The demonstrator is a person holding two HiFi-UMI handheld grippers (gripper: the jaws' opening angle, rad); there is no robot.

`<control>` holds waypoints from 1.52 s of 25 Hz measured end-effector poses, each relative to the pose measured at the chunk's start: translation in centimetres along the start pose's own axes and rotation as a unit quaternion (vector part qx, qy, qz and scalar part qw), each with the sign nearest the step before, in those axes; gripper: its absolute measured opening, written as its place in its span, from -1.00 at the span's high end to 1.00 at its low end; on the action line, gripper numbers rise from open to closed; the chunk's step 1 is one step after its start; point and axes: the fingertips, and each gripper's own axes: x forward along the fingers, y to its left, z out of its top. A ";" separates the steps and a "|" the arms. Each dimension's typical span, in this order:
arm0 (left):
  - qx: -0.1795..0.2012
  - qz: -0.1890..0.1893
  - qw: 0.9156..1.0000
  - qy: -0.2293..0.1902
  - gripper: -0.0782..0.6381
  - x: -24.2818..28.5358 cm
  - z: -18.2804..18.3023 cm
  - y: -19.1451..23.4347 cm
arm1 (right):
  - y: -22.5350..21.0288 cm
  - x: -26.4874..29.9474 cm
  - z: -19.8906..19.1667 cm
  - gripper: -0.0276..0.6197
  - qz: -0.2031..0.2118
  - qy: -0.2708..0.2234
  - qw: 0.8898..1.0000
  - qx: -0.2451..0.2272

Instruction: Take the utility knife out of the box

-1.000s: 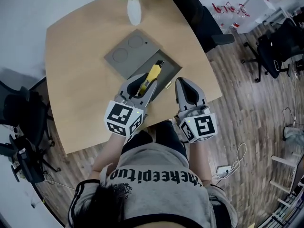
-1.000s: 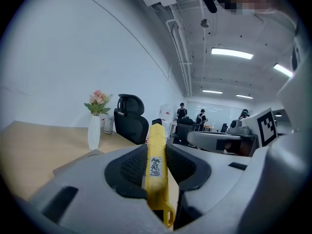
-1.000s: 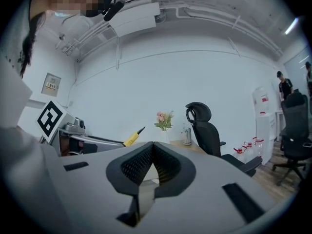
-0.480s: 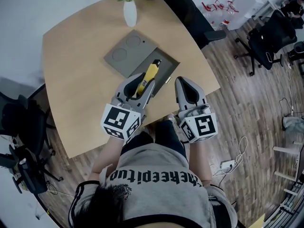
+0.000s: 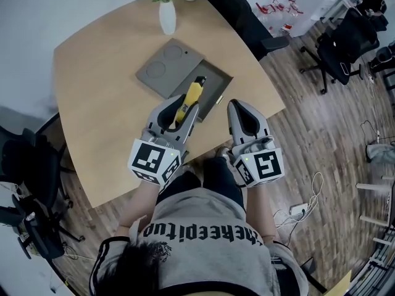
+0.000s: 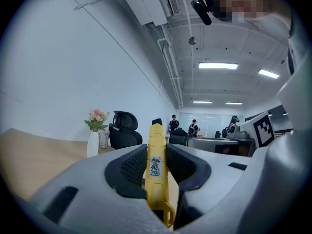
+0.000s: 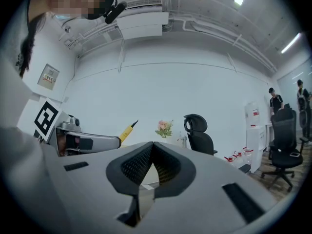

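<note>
The yellow utility knife (image 5: 187,98) with a black tip is clamped between the jaws of my left gripper (image 5: 179,115) and sticks out forward over the grey box (image 5: 220,86). In the left gripper view the utility knife (image 6: 156,168) stands on edge between the ribbed pads, held level above the wooden table (image 5: 99,97). My right gripper (image 5: 242,117) hangs to the right of the left one at the table's near edge, jaws closed tip to tip with nothing between them. From the right gripper view the knife's tip (image 7: 127,128) pokes out past the left gripper's body.
The grey lid (image 5: 168,68) with two round dents lies beside the open box. A white vase with flowers (image 5: 167,16) and a can stand at the table's far edge. Black office chairs (image 5: 333,48) stand on the wood floor to the right, and another chair (image 5: 31,165) at the left.
Both grippers have drawn back toward the person and risen a little. The knife has come with the left gripper, clear of the box.
</note>
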 end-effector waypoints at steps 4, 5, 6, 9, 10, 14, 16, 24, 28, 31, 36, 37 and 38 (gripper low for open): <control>0.000 0.003 1.000 -0.012 0.41 -0.8 0.4 0.1 | 0.7 -0.5 0.1 0.90 -0.001 -0.001 1.000 -0.004; 0.001 0.005 1.000 -0.014 0.41 -0.9 0.5 0.0 | 0.8 -0.6 0.2 0.89 0.000 -0.001 1.000 -0.005; 0.003 0.006 1.000 -0.016 0.41 -1.0 0.6 -0.1 | 0.9 -0.8 0.3 0.90 0.000 -0.001 1.000 -0.005; 0.009 0.012 1.000 -0.023 0.41 -1.4 1.0 -0.4 | 1.0 -1.2 0.5 0.89 0.005 -0.004 1.000 -0.005; 0.010 0.014 1.000 -0.025 0.41 -1.5 1.1 -0.6 | 1.0 -1.3 0.5 0.90 0.007 -0.005 1.000 -0.005; 0.012 0.026 0.999 -0.037 0.41 -2.1 1.7 -1.0 | 1.3 -1.8 1.0 0.90 0.017 -0.007 1.000 -0.007; 0.011 0.033 0.999 -0.042 0.41 -2.5 1.9 -1.4 | 1.4 -2.2 1.2 0.90 0.023 -0.009 1.000 -0.008; 0.016 0.067 0.996 -0.061 0.41 -4.0 2.7 -3.6 | 1.3 -4.6 2.1 0.90 0.045 -0.012 0.999 -0.012; 0.020 0.091 0.993 -0.067 0.41 -5.4 2.9 -4.9 | 1.6 -6.0 2.4 0.89 0.063 -0.015 0.998 -0.013; 0.020 0.107 0.991 -0.072 0.41 -6.5 2.8 -5.9 | 2.1 -7.0 2.4 0.89 0.077 -0.017 0.997 -0.014; 0.022 0.132 0.988 -0.078 0.41 -7.9 3.0 -7.2 | 2.7 -8.4 2.8 0.89 0.098 -0.020 0.995 -0.015; 0.022 0.136 0.987 -0.080 0.41 -8.2 3.1 -7.4 | 2.8 -8.7 2.8 0.89 0.101 -0.020 0.995 -0.015; 0.023 0.141 0.986 -0.083 0.41 -8.5 3.2 -7.7 | 2.9 -9.0 2.8 0.89 0.104 -0.021 0.994 -0.015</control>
